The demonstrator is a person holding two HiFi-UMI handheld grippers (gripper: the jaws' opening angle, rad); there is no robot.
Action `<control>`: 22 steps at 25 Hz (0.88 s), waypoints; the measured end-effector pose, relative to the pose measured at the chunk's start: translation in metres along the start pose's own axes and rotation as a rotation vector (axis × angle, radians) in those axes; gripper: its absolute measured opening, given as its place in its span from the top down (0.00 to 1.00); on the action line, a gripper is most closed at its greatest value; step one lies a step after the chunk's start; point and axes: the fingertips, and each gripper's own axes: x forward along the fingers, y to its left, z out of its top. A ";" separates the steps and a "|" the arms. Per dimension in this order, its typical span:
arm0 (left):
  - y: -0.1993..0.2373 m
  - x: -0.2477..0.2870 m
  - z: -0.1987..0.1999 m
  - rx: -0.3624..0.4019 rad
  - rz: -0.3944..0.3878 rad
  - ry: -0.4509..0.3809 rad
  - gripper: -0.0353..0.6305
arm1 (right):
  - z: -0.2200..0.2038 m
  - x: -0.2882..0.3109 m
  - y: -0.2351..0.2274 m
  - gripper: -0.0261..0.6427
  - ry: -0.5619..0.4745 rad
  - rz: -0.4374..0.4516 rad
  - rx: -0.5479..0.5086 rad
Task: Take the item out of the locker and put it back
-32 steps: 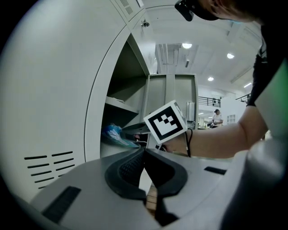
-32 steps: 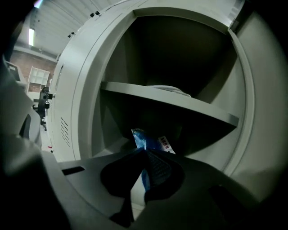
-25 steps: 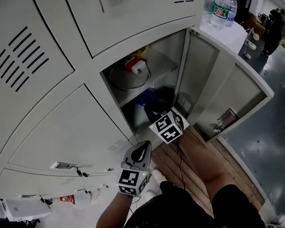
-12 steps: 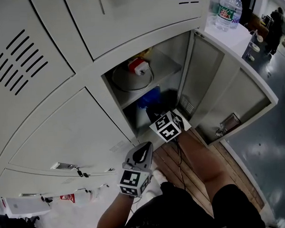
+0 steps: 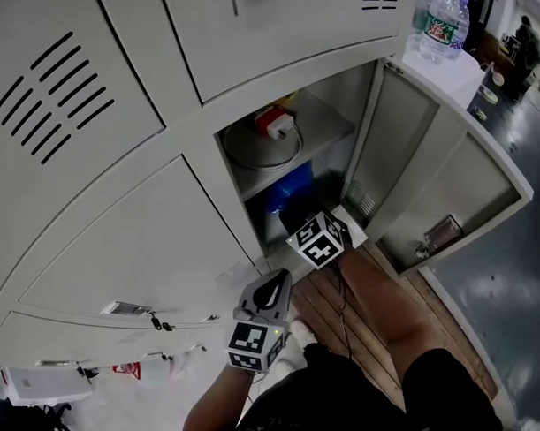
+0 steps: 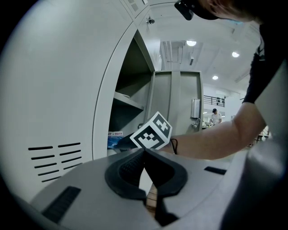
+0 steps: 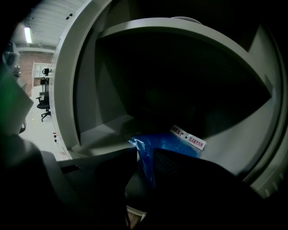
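A blue plastic packet (image 5: 287, 185) with a white label lies in the lower part of the open locker (image 5: 373, 136). My right gripper (image 5: 298, 220) reaches into that opening, its marker cube just outside. In the right gripper view its jaws are opening, and the packet's (image 7: 173, 143) near edge stands in the gap of the right gripper (image 7: 145, 157). My left gripper (image 5: 272, 285) hangs outside, below and left of the locker, shut and empty. In the left gripper view the left gripper (image 6: 144, 152) points at the right one's cube, and the packet (image 6: 114, 140) shows behind it.
A round grey coil with a red-and-white item (image 5: 276, 123) rests on the locker's upper shelf. The locker door (image 5: 445, 173) swings open to the right. A water bottle (image 5: 444, 23) stands on top. Closed locker doors (image 5: 121, 251) fill the left. Wooden floor slats (image 5: 362, 331) lie below.
The view has shifted slightly, and more of the blue packet now shows in the locker. The right gripper stays at the opening. The left gripper has not moved.
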 end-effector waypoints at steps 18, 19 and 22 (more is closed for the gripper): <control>-0.011 -0.030 -0.006 0.017 -0.018 0.000 0.94 | 0.011 -0.041 0.020 0.94 -0.039 -0.041 0.014; -0.012 -0.032 -0.005 0.018 -0.020 -0.003 0.94 | 0.012 -0.046 0.022 0.96 -0.043 -0.043 0.019; -0.016 -0.041 -0.004 0.026 -0.025 -0.012 0.94 | 0.016 -0.062 0.031 0.96 -0.059 -0.045 0.050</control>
